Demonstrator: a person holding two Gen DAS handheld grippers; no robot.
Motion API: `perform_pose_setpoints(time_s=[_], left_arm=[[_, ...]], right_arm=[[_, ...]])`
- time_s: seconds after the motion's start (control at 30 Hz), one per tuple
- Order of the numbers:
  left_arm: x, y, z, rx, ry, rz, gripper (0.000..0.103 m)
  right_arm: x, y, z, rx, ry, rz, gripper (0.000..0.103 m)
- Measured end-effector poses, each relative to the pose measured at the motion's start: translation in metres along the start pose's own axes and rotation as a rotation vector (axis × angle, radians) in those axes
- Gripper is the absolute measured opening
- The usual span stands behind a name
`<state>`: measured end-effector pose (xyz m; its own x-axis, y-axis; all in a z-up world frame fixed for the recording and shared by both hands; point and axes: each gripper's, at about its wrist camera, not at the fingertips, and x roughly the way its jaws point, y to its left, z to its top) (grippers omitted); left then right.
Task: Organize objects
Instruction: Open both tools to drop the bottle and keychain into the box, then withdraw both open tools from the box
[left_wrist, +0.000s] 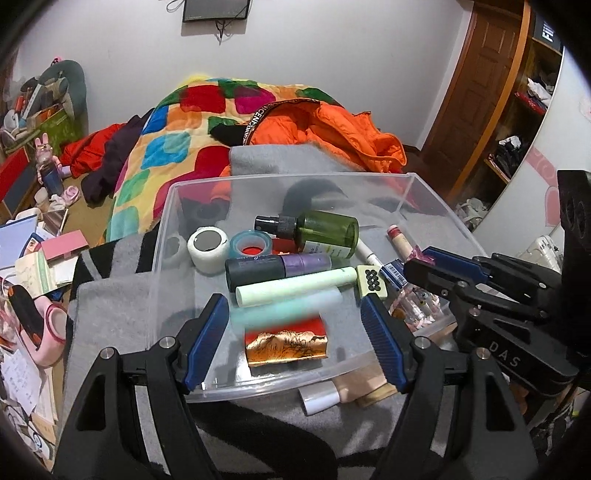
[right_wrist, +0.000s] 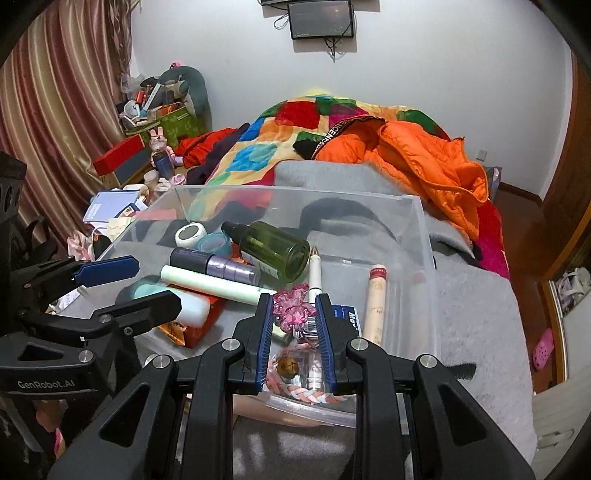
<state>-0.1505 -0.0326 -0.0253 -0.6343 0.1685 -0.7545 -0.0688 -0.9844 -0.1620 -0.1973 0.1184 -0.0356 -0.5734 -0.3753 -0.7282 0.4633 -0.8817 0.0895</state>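
Black gripper arms w/ blue pads fill the foreground. Left gripper (left_wrist: 293, 341) hangs jaws apart over the near edge of a clear plastic bin (left_wrist: 168, 221), straddling a blurred mint tube (left_wrist: 288, 308) w/o touching it, prob. just released or about to be taken. Right gripper (right_wrist: 294, 325), at 3 o'clock of the left, is clamped on a small clear bottle w/ a pink flower charm (right_wrist: 293, 304), tipped down into the bin's near right corner, likely to set it inside. Bin rests on a grey blanket (left_wrist: 110, 302) and holds a green spray bottle (left_wrist: 327, 232) at 12 o'clock, tape rolls (left_wrist: 208, 247) at 10, tubes mid-bin.
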Motion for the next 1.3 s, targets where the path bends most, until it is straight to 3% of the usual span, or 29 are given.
perform_pose_setpoints(time_s=[0.2,0.3,0.37,0.57,0.8,1.1,1.3], left_arm=[[-0.009,-0.003,-0.003,0.014,-0.020,0.015,0.088],[-0.017,-0.008,-0.006,0.031,-0.038,0.027,0.090],[-0.024,-0.010,-0.009,0.029,-0.053,0.022,0.092],[-0.046,-0.016,-0.023,0.017,-0.106,-0.001,0.099],[-0.040,-0.028,-0.050,0.023,-0.063,0.004,0.099],[0.007,-0.055,-0.076,0.074,0.086,-0.011,0.099],[0.018,-0.061,-0.074,0.022,0.092,0.007,0.099]], right_arm=[[-0.005,0.000,0.000,0.000,0.001,0.003,0.023],[-0.011,0.001,-0.001,0.000,-0.015,-0.003,0.038],[-0.019,0.001,-0.002,0.000,-0.044,-0.018,0.054],[-0.049,-0.007,-0.006,0.018,-0.123,-0.046,0.067],[-0.079,-0.023,-0.018,0.055,-0.175,-0.088,0.071],[-0.092,-0.027,-0.044,0.042,-0.160,-0.119,0.072],[-0.091,-0.029,-0.054,0.041,-0.147,-0.126,0.073]])
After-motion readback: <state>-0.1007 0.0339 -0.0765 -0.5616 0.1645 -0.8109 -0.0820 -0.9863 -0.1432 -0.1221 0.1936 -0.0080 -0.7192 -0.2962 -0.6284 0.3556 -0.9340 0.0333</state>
